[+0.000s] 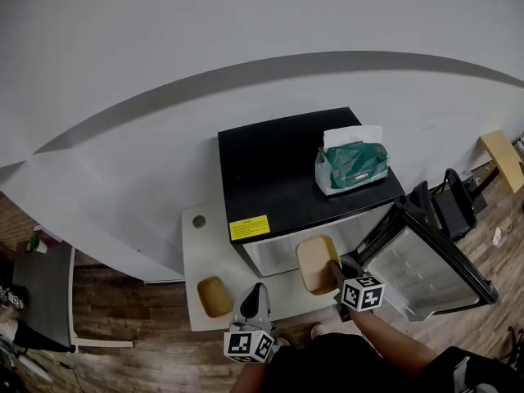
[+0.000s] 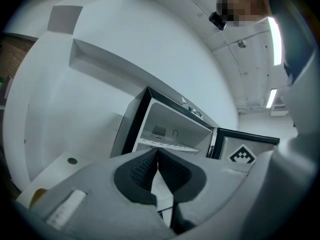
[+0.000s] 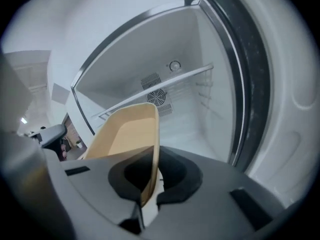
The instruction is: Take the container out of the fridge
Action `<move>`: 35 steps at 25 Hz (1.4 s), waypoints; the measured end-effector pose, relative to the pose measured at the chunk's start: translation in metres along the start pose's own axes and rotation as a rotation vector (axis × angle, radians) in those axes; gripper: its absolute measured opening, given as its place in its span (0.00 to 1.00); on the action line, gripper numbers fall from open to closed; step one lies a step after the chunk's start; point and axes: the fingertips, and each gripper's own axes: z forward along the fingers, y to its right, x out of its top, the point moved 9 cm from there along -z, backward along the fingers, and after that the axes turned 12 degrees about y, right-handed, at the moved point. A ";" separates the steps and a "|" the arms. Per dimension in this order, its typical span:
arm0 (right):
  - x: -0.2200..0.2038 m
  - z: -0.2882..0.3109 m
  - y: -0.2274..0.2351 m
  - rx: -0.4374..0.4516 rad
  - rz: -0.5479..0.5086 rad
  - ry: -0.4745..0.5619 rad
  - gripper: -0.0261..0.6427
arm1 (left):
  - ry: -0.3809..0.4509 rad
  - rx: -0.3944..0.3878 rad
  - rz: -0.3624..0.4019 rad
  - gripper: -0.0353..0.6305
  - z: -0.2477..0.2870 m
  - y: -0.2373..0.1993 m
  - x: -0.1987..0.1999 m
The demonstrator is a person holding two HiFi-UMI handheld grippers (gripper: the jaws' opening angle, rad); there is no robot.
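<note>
A tan open container (image 1: pixel 316 263) hangs in front of the open mini fridge (image 1: pixel 282 178), just outside its white interior. My right gripper (image 1: pixel 337 278) is shut on the container's (image 3: pixel 129 134) near wall, the thin rim pinched between the dark pads. The fridge's wire shelf (image 3: pixel 155 89) and back fan show behind it. My left gripper (image 1: pixel 255 298) hovers low at the table's front, shut with nothing between its pads (image 2: pixel 156 170), pointing at the fridge (image 2: pixel 170 134).
A second tan container (image 1: pixel 214 295) lies on the white table (image 1: pixel 201 252) left of the fridge. The fridge door (image 1: pixel 430 264) stands swung open to the right. A green tissue pack (image 1: pixel 352 164) rests on the black fridge top. Wooden floor surrounds the table.
</note>
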 end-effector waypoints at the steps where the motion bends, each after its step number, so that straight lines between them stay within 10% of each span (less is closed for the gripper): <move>1: 0.003 -0.006 0.002 -0.007 -0.009 0.010 0.06 | -0.002 -0.009 0.000 0.08 0.003 0.001 0.000; 35: 0.058 -0.112 0.012 -0.151 -0.143 0.189 0.05 | -0.028 -0.001 0.124 0.08 0.005 -0.003 0.028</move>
